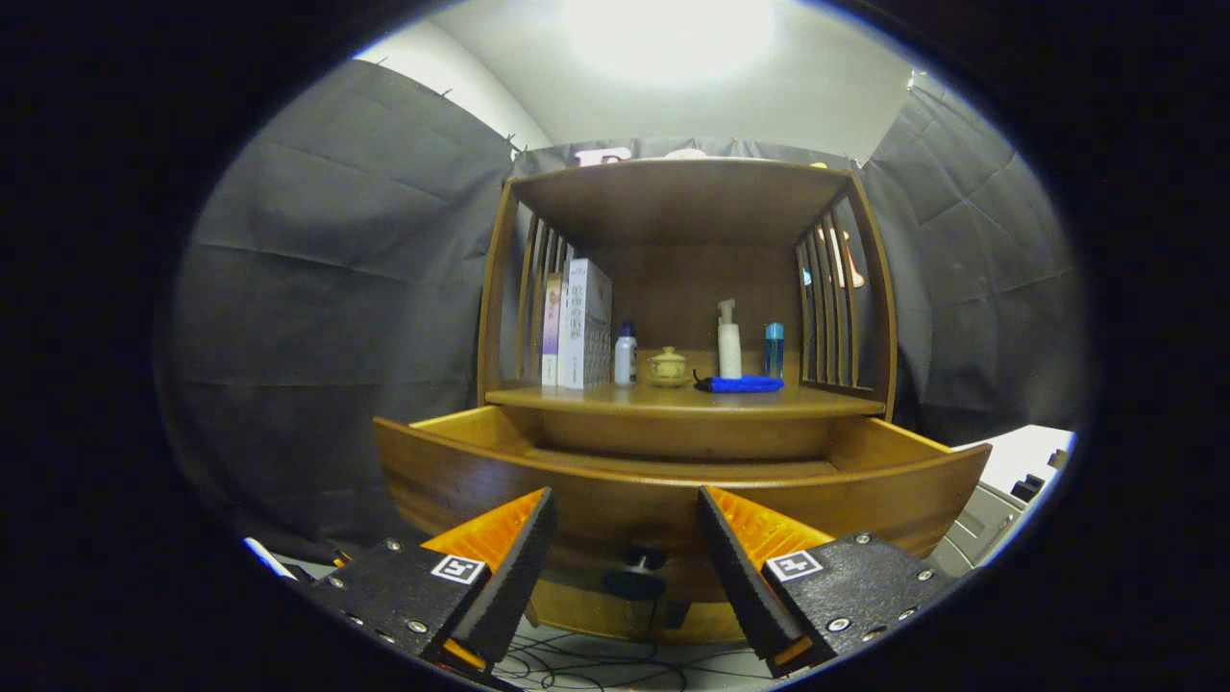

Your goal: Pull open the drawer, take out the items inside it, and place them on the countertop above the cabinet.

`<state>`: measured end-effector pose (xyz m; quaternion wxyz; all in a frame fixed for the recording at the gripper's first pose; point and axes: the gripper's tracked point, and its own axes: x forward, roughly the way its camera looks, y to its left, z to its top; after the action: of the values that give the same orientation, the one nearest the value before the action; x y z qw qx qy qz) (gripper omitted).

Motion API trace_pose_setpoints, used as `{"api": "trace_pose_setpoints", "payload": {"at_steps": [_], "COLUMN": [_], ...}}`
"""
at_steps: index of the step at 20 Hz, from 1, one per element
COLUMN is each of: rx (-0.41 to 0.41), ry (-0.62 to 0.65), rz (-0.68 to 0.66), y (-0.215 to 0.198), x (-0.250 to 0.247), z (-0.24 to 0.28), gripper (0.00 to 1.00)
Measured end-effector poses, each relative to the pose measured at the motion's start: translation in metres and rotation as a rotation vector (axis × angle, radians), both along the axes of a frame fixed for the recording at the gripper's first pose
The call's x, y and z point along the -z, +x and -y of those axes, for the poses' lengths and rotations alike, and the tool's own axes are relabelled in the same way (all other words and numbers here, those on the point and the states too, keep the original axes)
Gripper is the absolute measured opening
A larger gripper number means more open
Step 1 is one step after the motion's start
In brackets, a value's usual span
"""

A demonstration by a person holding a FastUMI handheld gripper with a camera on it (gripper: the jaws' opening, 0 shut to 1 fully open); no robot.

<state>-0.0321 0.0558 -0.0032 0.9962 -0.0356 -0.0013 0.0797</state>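
1. Wooden cabinet (687, 288) stands ahead of the tongs, against the dark cloth wall (336, 317).
2. Its drawer (673, 481) is pulled out toward the camera; the curved front panel lies just beyond the fingertips and spans well past both of them.
3. What the drawer holds cannot be told from this low angle, as the front panel hides the inside.
4. The tongs (625, 524) are spread wide, fingers well apart, with nothing held between them.
5. A dark round knob (636, 574) on the drawer front sits low in the gap between the fingers, nearer the left one, touching neither.
6. The countertop (673, 396) lies above and behind the drawer, beyond the fingers.
7. On it, from left to right: two upright boxes (579, 325), a small white bottle (626, 356), a little lidded pot (667, 367), a white pump bottle (729, 341) and a blue bottle (774, 349).
8. A blue flat thing (740, 383) lies at the foot of the pump bottle, near the countertop's front edge; what it is cannot be made out.
9. Slatted sides and a top board enclose the countertop space.
10. Black cables (596, 663) lie on the pale floor under the drawer, between the fingers' bases.
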Motion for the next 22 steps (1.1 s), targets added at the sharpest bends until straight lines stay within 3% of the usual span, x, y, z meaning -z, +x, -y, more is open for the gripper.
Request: {"api": "trace_pose_setpoints", "payload": {"at_steps": [12,16,19,22], "rx": [-0.046,-0.027,-0.056,-0.034], "ry": [-0.012,-0.027,0.013,0.009], "rz": [-0.150,-0.295,-0.453,-0.520], "y": [0.068,0.101,0.111,0.119], "x": [-0.032,-0.019,-0.002,0.005], "z": [-0.001,0.012,0.011,0.019], "gripper": [0.91,0.91,0.91,0.90]}}
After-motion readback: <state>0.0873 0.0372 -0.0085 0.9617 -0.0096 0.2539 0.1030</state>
